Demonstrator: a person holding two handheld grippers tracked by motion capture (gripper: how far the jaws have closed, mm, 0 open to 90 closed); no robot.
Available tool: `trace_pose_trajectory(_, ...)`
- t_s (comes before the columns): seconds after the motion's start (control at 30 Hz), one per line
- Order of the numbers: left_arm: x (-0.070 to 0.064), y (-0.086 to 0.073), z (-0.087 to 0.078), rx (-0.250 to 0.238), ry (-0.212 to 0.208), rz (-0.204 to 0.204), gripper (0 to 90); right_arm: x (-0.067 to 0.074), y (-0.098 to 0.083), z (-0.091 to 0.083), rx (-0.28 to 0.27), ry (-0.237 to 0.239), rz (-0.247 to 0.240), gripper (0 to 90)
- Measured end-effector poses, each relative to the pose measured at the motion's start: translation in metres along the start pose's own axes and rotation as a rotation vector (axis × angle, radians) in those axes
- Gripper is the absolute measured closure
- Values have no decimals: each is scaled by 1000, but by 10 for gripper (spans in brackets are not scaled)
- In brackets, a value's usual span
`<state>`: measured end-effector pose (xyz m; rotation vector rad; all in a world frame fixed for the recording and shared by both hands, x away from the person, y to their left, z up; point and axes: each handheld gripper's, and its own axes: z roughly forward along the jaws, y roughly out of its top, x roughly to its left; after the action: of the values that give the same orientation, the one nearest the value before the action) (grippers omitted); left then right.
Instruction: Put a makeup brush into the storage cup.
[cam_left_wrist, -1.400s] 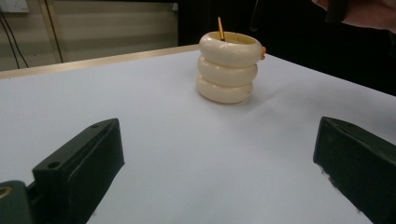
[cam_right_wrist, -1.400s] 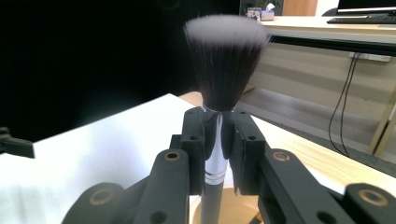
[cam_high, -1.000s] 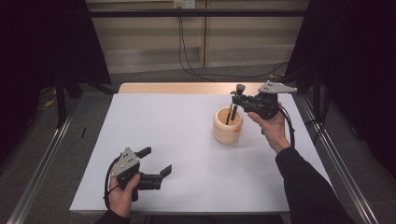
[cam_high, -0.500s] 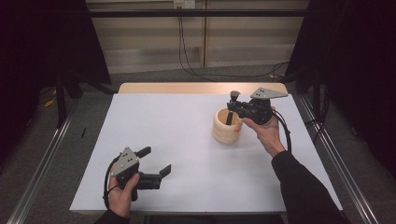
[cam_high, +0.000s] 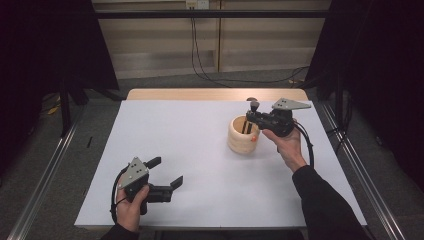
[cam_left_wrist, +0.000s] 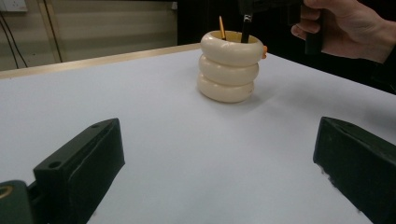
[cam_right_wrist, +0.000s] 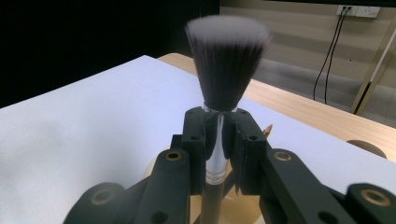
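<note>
The right gripper (cam_high: 255, 116) is clenching a makeup brush (cam_right_wrist: 226, 70) by its silver ferrule, its two black jaws pressing in on either side just under the bristles. In the right gripper view the brush is standing upright, its dark bristles fanning out to a pale, flat top, and its handle is running down between the jaws toward the holder below. In the high view this gripper is hovering at the right rim of the cream holder (cam_high: 243, 136), with the brush head (cam_high: 254, 105) rising above it and the person's right hand (cam_high: 289, 145) gripping it from behind.

The holder, shaped like three stacked rings, is standing on the white desk (cam_high: 200, 150) toward its far right part. In the left gripper view the dark handle (cam_left_wrist: 245, 31) is dipping into the holder's mouth beside an orange stick (cam_left_wrist: 222, 28) that is leaning inside, and a small orange piece (cam_left_wrist: 264, 49) is showing at the rim.

The left gripper (cam_high: 166, 172) is resting low near the desk's front left edge, released, its jaws standing wide apart with nothing between them, well apart from the holder.
</note>
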<state>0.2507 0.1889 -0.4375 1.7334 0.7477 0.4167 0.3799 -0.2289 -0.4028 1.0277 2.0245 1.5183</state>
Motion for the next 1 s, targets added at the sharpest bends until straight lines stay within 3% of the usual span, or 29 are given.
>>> trace_pose_trajectory(0.27,2,0,0,0,-2,1,19,-2,-3,2,13,9,9,760)
trace_pose_trajectory(0.37,2,0,0,2,-12,3,19,-2,-3,1,20,3,10,690)
trace_pose_trajectory(0.47,2,0,0,-1,-11,-3,20,-3,-5,0,12,4,18,679)
trace_pose_trajectory(0.77,2,0,1,1,6,-13,21,-3,-3,-4,-19,17,17,426)
trace_pose_trajectory(1.0,3,0,2,0,5,-13,20,-3,-2,-6,-32,-8,25,169)
